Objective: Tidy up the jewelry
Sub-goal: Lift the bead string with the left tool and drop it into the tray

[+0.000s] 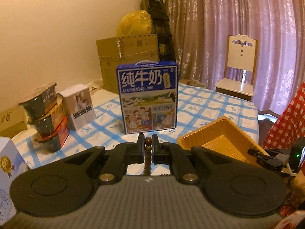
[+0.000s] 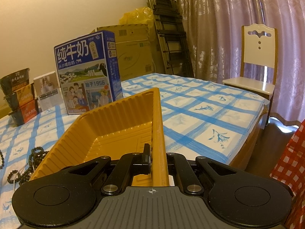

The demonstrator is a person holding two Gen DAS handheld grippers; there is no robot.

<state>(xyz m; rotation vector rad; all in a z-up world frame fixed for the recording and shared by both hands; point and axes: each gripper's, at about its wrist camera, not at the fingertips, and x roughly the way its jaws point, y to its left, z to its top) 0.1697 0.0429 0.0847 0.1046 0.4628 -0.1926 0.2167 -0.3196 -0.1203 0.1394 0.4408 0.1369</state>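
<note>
Two grippers, both clamped on sth; left gripper [image 1: 148, 148] has its jaws pinched tight on a brown bead string [image 1: 148, 153], round wooden-looking beads stacked between the pads and hanging down out of sight below, held up off the table, prob. so it can be carried over to the tray; right gripper [image 2: 157, 160] is closed on the near side wall of the yellow tray [image 2: 118, 120], one finger inside, the other hidden behind the wall, likely steadying it as the drop spot; tray is thin moulded plastic w/ ribbed walls and a stepped floor, looks empty; in the left wrist view it sits just right of the held beads. More jewelry waits on the table: dark bead strands [image 2: 36, 156] piled loose beside the tray's left wall, small glossy round beads. Tablecloth [image 2: 200, 114] is white w/ blue grid and flower print, smooth-looking; blue milk carton [image 1: 148, 97], a rigid printed box w/ handle, stands upright behind, clear of the work area.
</note>
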